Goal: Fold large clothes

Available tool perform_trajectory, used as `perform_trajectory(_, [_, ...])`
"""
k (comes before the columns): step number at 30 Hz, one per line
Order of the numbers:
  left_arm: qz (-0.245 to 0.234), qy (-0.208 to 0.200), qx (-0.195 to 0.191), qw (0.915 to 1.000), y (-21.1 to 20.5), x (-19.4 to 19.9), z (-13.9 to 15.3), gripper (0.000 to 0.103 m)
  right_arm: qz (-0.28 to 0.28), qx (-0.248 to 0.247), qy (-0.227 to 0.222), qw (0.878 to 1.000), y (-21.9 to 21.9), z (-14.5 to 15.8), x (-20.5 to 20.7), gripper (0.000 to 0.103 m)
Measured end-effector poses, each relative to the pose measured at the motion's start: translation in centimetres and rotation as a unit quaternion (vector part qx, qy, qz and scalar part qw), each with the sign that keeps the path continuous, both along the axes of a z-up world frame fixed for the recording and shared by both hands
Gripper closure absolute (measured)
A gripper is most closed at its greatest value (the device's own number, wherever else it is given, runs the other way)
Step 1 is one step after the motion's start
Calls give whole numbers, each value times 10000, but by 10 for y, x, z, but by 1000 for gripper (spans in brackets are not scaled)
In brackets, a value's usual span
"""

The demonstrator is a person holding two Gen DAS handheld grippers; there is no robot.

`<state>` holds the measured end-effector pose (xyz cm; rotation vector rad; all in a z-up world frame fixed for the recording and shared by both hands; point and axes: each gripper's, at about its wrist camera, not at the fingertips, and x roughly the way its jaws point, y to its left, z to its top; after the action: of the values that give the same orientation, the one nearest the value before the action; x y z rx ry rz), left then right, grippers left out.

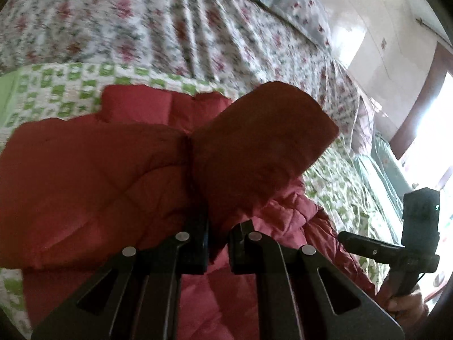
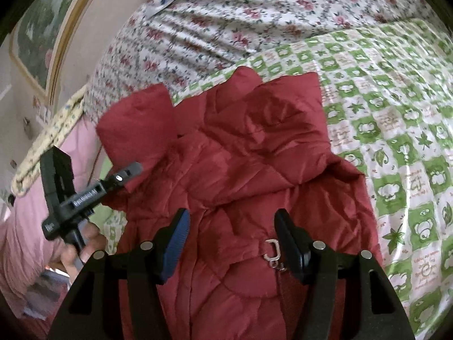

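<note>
A red quilted jacket [image 2: 240, 155] lies on a green-and-white checked bedspread [image 2: 396, 130]. My left gripper [image 1: 219, 221] is shut on a red sleeve [image 1: 263, 141] of the jacket and holds it lifted over the jacket body [image 1: 93, 175]. In the right wrist view the left gripper [image 2: 136, 168] shows at the left, gripping the sleeve [image 2: 136, 124]. My right gripper [image 2: 232, 218] is open and empty, just above the jacket's lower part, near a metal zipper pull [image 2: 273, 252]. The right gripper [image 1: 344, 236] also shows at the right of the left wrist view.
A rose-patterned sheet [image 2: 254, 22] covers the far part of the bed. A floral pillow [image 1: 286, 2] lies at the bed's head. A wall and a bright window [image 1: 433, 130] are to the right. A framed picture [image 2: 42, 36] hangs on the left wall.
</note>
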<state>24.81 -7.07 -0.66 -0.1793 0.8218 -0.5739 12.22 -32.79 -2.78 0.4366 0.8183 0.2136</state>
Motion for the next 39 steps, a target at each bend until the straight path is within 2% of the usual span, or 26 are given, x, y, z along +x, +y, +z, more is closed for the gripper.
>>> perform_trajectory(8, [-172,265,100,9995,-39,3,-33,95,-150,355,-60,9992,-18,3,13,37])
perform_trajectory(10, [-228,336,280,9988,-48,2,-42,95,-154,526,-88,9985,-21,3,20,21])
perform_trajectory(11, [-237,344,337,9986,-51,1,-44,95,-143,613,-95,9980,-22,3,25,20])
perform_trajectory(18, [-209,384,382,9983,-53,-3,-48,95,34,1133,89,9935,-14,-10,70,19])
perform_trajectory(23, [-187,503,575,9969,-57,-1,-51,89,135,1469,245,9888,-7,-23,102,19])
perform_trajectory(24, [-195,570,560,9966,-56,-1,-51,87,140,1543,363,9873,-6,-30,108,23])
perform_trajectory(26, [-246,794,438,9956,-50,-2,-50,72,144,1429,527,9882,-3,-37,114,55])
perform_trajectory(27, [-265,866,403,9951,-48,-3,-50,67,105,1300,593,9897,-2,-39,114,85])
perform_trajectory(29, [-356,993,272,9941,-37,-12,-45,55,28,1213,573,9910,-5,-41,111,90])
perform_trajectory(33, [-326,861,226,9955,-7,-35,-25,53,-161,1083,369,9933,-17,-32,98,93])
perform_trajectory(35, [-105,648,213,9976,16,-40,-10,53,-184,1075,245,9937,-22,-25,93,94])
perform_trajectory(39, [563,415,175,9974,65,-24,10,53,-315,670,69,9972,-30,-11,80,95])
